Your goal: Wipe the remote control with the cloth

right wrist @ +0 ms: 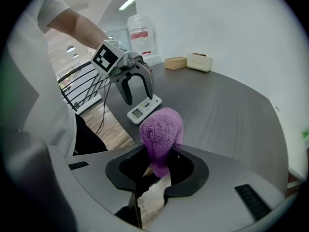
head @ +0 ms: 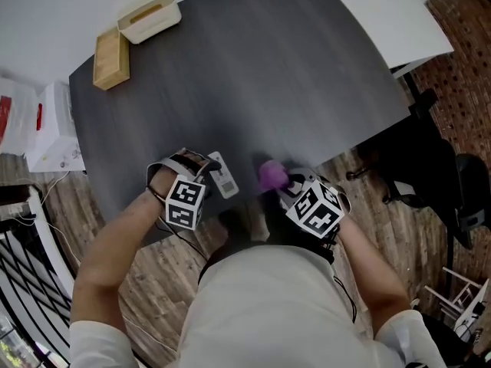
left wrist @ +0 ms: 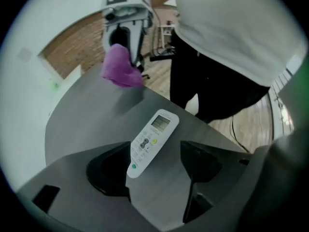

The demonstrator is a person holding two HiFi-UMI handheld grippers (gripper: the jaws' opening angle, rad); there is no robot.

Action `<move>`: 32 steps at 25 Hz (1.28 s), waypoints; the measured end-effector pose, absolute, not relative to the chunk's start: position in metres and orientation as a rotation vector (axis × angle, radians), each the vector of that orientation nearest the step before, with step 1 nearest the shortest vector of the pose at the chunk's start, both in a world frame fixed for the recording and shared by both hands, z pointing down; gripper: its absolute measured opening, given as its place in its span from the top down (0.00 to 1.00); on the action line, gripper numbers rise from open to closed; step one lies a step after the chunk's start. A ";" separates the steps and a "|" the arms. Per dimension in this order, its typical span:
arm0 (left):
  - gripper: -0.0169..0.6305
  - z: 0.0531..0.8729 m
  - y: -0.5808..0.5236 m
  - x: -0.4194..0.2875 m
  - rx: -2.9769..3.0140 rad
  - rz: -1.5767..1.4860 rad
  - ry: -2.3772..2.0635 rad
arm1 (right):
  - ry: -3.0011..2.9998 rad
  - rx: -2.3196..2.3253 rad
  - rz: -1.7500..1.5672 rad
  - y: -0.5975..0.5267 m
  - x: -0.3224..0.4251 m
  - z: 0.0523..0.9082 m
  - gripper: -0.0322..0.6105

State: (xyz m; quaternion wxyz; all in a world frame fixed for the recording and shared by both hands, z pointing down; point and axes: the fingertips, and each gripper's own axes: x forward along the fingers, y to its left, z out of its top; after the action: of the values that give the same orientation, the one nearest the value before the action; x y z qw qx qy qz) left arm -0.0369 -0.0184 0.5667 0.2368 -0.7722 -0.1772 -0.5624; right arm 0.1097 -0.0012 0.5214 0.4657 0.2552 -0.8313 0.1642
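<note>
your left tool [left wrist: 155,153] stands spread around the remote control [left wrist: 153,132] on the tabletop [head: 253,75]; your right tool [right wrist: 155,166] pinches the bunched cloth [right wrist: 161,129], ready to wipe.

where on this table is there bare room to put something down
The table is bare across its middle and right, from the wooden block and white box at the far left corner onward. Crowded: the near edge, where the left gripper straddles the remote and the right gripper holds the cloth.
</note>
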 end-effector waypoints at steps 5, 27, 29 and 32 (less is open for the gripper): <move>0.50 0.582 -0.018 -0.027 -1.867 -1.508 -0.727 | -2.022 0.674 0.441 0.010 0.121 0.523 0.78; 0.63 0.547 -0.018 0.001 -3.465 -1.519 -0.036 | -2.045 0.818 0.402 -0.014 0.125 0.512 0.78; 0.63 0.521 -0.029 0.005 -4.053 -0.961 0.262 | -2.055 0.854 0.349 -0.029 0.118 0.504 0.78; 0.63 0.488 -0.039 0.002 -4.468 0.208 0.512 | -2.077 0.884 0.232 -0.052 0.104 0.485 0.78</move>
State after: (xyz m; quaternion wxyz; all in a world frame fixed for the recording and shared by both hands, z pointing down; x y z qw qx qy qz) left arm 0.0016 -0.0393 0.4877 -0.6289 -0.7716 0.0884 0.0360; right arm 0.1036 -0.0522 0.4853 0.4227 0.3532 -0.8295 0.0925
